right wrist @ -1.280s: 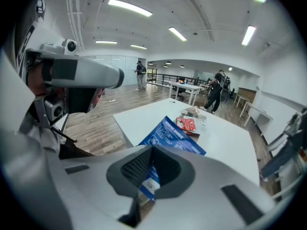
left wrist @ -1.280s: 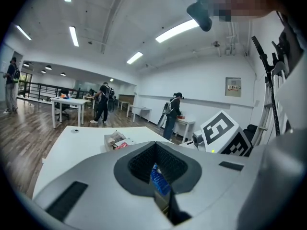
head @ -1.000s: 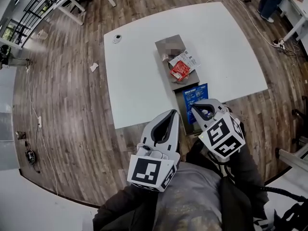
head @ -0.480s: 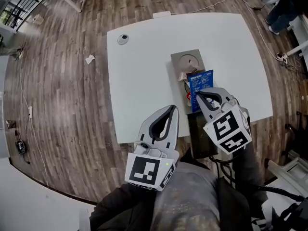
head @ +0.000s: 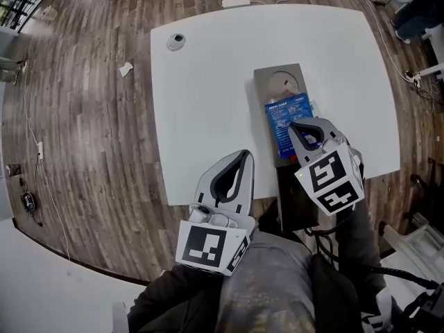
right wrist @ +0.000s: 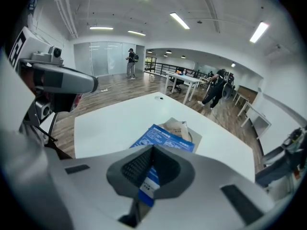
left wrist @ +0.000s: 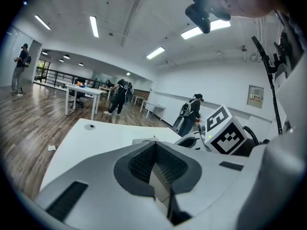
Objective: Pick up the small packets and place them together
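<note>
Blue packet lay over near end of grey tray on white table, right of centre. Only head view showed small round obj at table's far-left corner and paper scrap on wood floor. Left gripper hovered over table's near part, apart from packets. Left gripper view showed its jaws pressed together w/ nothing btwn, plus right gripper's marker cube and people in bg. Right gripper was clamped tight on the blue packet's near edge, a blue corner poking thru behind pads in right gripper view. That view also showed pale crumpled packet on tray behind the blue one, unclear from head view.
</note>
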`<state>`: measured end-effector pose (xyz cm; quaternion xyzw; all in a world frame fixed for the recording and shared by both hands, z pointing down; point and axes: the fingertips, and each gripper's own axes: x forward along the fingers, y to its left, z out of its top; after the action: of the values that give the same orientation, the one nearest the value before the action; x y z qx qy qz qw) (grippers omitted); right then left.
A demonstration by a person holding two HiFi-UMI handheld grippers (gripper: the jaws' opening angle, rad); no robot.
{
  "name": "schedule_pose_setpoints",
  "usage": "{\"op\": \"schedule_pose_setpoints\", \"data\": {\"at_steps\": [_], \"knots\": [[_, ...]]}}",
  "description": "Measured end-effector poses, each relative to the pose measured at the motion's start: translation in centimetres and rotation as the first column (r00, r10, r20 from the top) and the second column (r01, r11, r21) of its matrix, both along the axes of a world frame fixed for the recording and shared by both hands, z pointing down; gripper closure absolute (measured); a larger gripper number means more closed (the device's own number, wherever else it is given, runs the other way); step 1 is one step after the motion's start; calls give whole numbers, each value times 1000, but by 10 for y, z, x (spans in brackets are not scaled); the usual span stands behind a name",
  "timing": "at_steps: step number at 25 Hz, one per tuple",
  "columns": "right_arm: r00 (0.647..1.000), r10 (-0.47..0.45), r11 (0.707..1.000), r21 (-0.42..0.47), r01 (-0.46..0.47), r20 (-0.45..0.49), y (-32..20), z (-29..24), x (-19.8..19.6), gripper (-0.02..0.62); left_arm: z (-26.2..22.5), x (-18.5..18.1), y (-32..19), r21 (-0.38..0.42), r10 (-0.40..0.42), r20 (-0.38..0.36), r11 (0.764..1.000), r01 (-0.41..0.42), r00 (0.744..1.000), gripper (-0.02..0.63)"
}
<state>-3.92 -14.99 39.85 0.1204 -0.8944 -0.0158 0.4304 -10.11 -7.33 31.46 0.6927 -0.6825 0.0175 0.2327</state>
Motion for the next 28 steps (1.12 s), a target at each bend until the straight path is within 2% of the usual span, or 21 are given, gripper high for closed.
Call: {"op": "schedule_pose_setpoints", "data": {"at_steps": [7, 13, 18, 21, 23, 25, 28], "knots": [[997, 57, 998, -1, -57, 58, -2, -13, 13, 589, -3, 11, 3, 3, 15, 10, 1000, -15, 1000, 603], [989, 107, 994, 27, -110, 100, 11, -32, 45, 589, -19, 38, 20, 30, 37, 35, 999, -38, 999, 603], [957, 192, 976, 61, -210, 216, 20, -63, 86, 589, -33, 72, 37, 70, 67, 55, 995, -71, 996, 603], [915, 253, 957, 60, -285, 316, 37, -79, 117, 589, -38, 98, 51, 89, 90, 68, 991, -95, 994, 603], [870, 287, 943, 42, -330, 402, 54, -91, 135, 589, -44, 115, 61, 109, 99, 82, 988, -108, 992, 603], [805, 297, 937, 5, -349, 513, 78, -108, 148, 589, -52, 131, 71, 130, 103, 94, 985, -115, 990, 603], [683, 272, 945, -55, -322, 678, 114, -138, 158, 589, -64, 152, 79, 166, 110, 118, 978, -129, 987, 603]]}}
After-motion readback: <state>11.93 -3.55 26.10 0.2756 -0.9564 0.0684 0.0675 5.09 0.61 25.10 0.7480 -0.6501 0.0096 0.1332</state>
